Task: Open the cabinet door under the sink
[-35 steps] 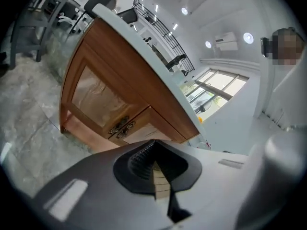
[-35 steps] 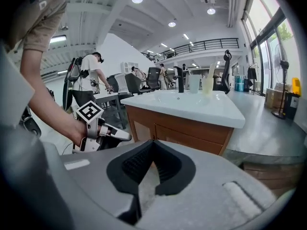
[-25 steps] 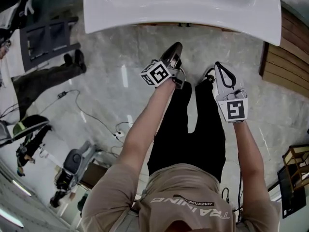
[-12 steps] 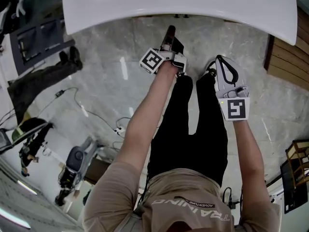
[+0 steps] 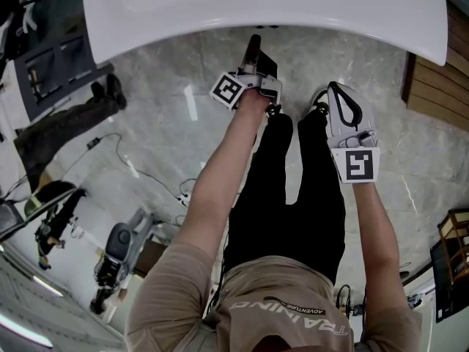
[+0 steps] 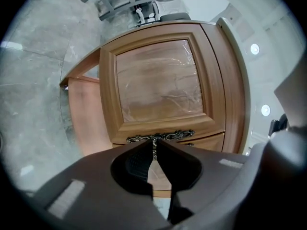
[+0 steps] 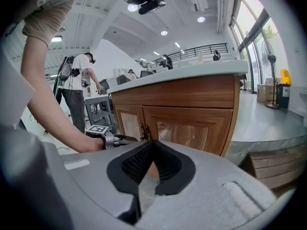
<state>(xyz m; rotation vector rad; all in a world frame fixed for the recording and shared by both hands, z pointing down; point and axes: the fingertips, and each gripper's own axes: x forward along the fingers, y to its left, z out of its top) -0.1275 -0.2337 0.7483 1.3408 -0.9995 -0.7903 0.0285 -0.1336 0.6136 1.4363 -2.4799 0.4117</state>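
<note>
- The left gripper (image 6: pixel 154 143) has come forward and down under the white sink basin (image 5: pixel 264 6) and rolled, so its tips now sit just short of the dark ornate metal handle (image 6: pixel 165 136).
- Its jaws have just been opening, only a crack. Nothing is gripped, and the handle merely shows through the gap.
- The brown wooden cabinet door with its film-covered panel (image 6: pixel 158 80) looks shut beneath the basin — the grab seems next.
- The right gripper (image 7: pixel 152 145) hangs back, jaws together on nothing.
</note>
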